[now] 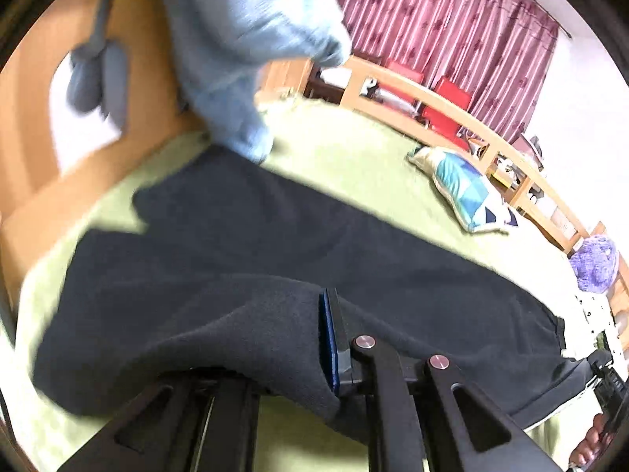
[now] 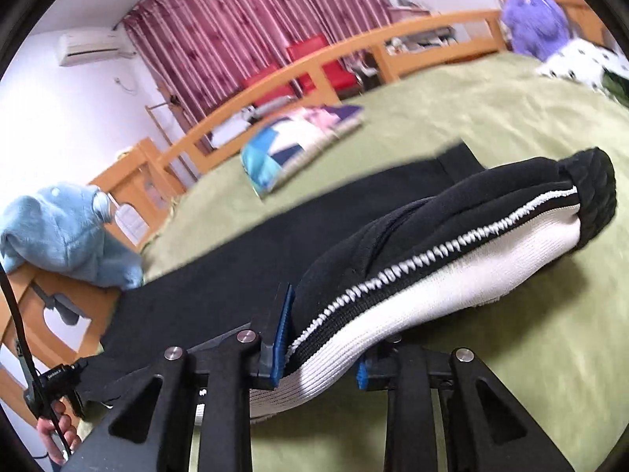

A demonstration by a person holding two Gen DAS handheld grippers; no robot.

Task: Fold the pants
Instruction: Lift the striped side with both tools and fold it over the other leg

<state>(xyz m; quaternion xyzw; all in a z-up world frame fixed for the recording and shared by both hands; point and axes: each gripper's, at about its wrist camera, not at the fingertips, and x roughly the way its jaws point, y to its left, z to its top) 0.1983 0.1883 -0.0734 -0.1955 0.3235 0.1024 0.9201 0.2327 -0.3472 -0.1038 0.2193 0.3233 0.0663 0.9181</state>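
Observation:
Dark pants (image 1: 275, 244) lie spread across a green bed (image 1: 354, 149). My left gripper (image 1: 310, 338) is shut on a fold of the dark fabric, which drapes over its left finger and hides it; the blue pad (image 1: 329, 338) of the right finger shows. In the right wrist view my right gripper (image 2: 326, 338) is shut on the pants' waistband end (image 2: 432, 259), black with a white panel and zigzag stitching, lifted off the bed (image 2: 471, 110). The rest of the pants (image 2: 236, 259) stretches away to the left.
A patchwork pillow (image 1: 468, 192) (image 2: 291, 145) lies on the bed. A light blue garment (image 1: 243, 39) (image 2: 67, 232) hangs over the wooden footboard (image 1: 98, 181). A purple plush (image 1: 593, 263) (image 2: 534, 19) and wooden bed rail (image 1: 452, 110) lie at the far side.

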